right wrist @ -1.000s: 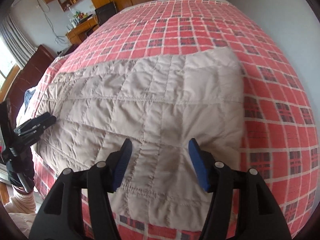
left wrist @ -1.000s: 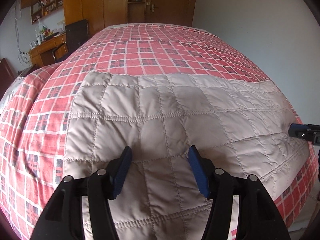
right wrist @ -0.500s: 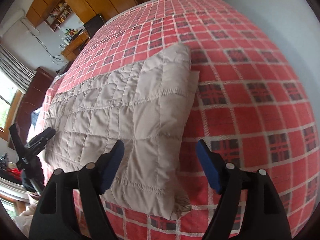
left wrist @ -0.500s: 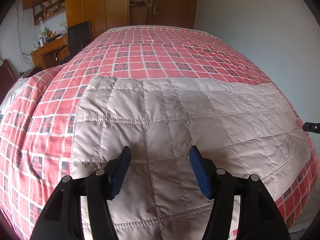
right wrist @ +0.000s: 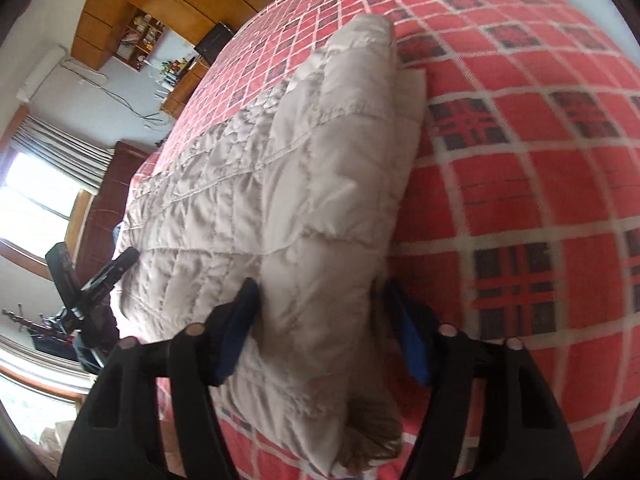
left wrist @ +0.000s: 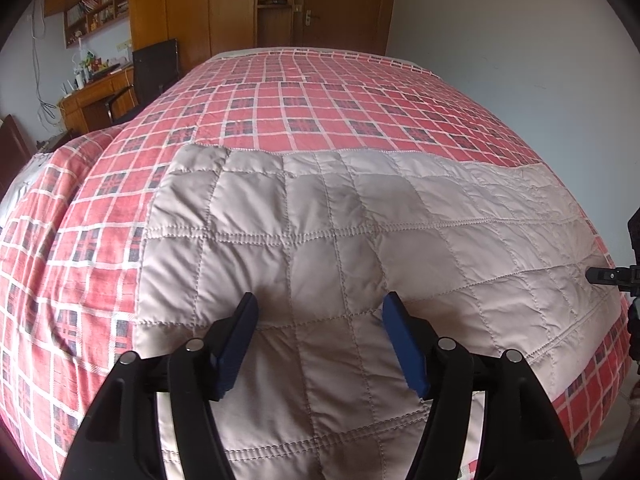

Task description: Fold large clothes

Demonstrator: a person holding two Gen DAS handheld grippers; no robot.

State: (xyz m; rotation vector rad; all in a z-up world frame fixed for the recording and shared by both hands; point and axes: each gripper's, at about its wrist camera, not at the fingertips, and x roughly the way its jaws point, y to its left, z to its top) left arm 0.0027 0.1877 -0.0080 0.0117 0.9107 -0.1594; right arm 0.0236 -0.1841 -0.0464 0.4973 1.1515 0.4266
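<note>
A beige quilted garment (left wrist: 360,248) lies spread flat across a bed with a red plaid cover (left wrist: 320,108). My left gripper (left wrist: 320,304) hovers open above the garment's near part, nothing between its blue pads (left wrist: 236,336). In the right wrist view, the garment's right end (right wrist: 320,208) bulges up between the fingers of my right gripper (right wrist: 320,292), which is open and tilted, straddling that edge. The right gripper's tip (left wrist: 608,276) shows at the far right of the left wrist view. The left gripper (right wrist: 100,280) appears at the garment's other end.
The plaid bed cover (right wrist: 520,160) stretches beyond the garment. A wooden wardrobe and door (left wrist: 280,4) stand behind the bed, with a desk and dark chair (left wrist: 152,68) at the back left. A white wall (left wrist: 500,40) runs along the right. A window (right wrist: 36,184) is at the left.
My right gripper has swung to the garment's right end and dropped low, so the edge now sits between its fingers. The left gripper has barely moved.
</note>
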